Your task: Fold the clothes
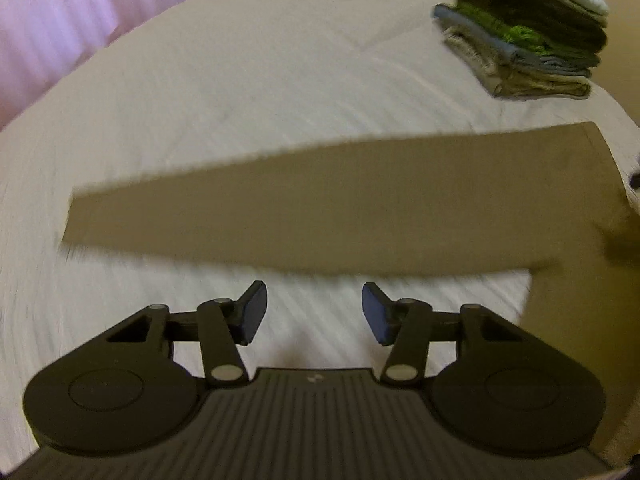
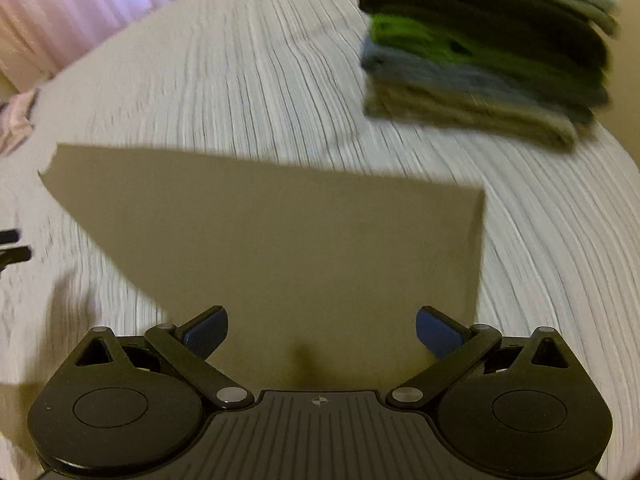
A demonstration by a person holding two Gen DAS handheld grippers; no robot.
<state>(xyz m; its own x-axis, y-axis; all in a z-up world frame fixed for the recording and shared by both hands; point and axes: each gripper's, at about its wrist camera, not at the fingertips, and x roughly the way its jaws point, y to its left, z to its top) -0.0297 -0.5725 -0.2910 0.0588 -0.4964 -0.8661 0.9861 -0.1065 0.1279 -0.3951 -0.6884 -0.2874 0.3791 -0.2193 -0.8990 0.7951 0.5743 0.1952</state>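
Note:
A flat tan garment point(image 1: 340, 208) lies folded into a long strip across the white bed cover point(image 1: 240, 92). My left gripper point(image 1: 314, 312) hovers open just in front of its near edge, nothing between the blue pads. In the right wrist view the same tan garment point(image 2: 300, 248) spreads out right ahead. My right gripper point(image 2: 322, 334) is wide open over its near edge, empty. A dark bit of the left gripper point(image 2: 12, 246) shows at the far left of that view. Both views are blurred by motion.
A stack of folded clothes point(image 1: 528, 32) in beige, grey, green, dark and white sits at the back right of the bed; it appears as the stack point(image 2: 480, 56) in the right wrist view too. A pink curtain point(image 1: 52, 28) hangs behind the bed on the left.

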